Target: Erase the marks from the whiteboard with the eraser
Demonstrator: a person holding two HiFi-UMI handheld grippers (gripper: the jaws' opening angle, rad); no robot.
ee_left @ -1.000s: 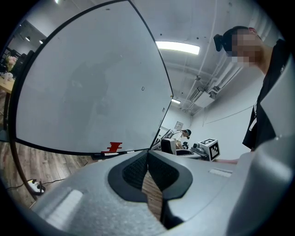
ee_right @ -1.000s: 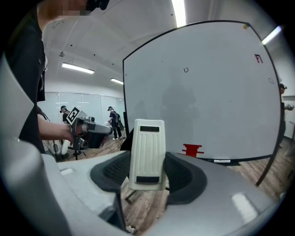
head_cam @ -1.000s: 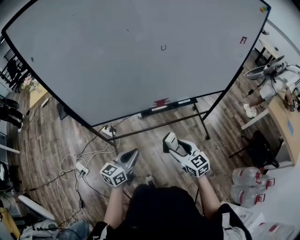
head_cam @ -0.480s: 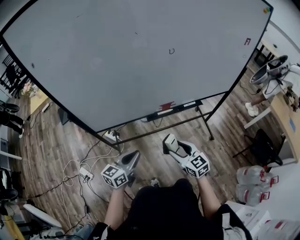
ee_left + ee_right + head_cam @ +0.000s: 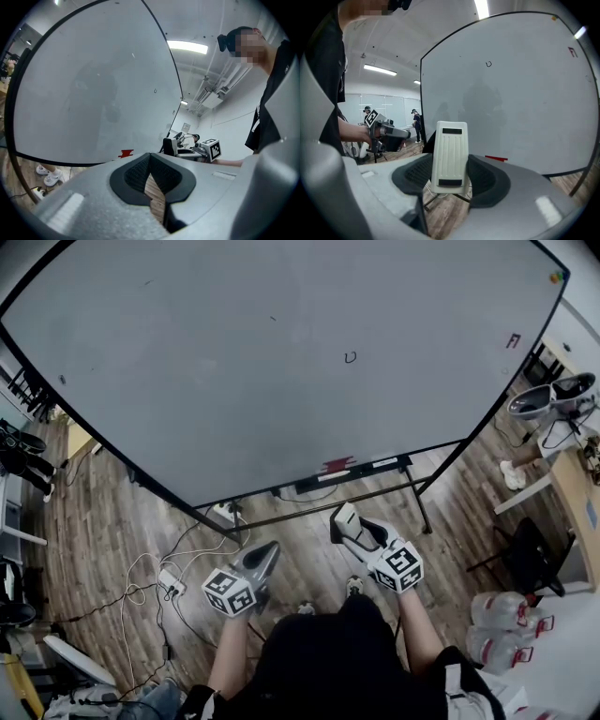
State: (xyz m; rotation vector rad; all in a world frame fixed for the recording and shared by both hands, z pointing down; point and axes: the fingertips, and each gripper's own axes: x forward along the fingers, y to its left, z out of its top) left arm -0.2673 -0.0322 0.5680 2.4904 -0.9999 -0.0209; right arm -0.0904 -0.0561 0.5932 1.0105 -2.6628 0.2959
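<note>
Wood-plank floor [image 5: 103, 512]; large glossy whiteboard [image 5: 234, 362] far, small dark mark [image 5: 351, 357]. Right hand-held gripper [image 5: 345, 524] clamps ribbed white rectangular eraser [image 5: 450, 157]; left hand-held gripper [image 5: 269, 551] closed, empty.

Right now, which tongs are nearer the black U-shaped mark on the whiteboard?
Right. The right tongs, holding the eraser, sit straight below the mark; the left tongs are lower, leftward.
</note>
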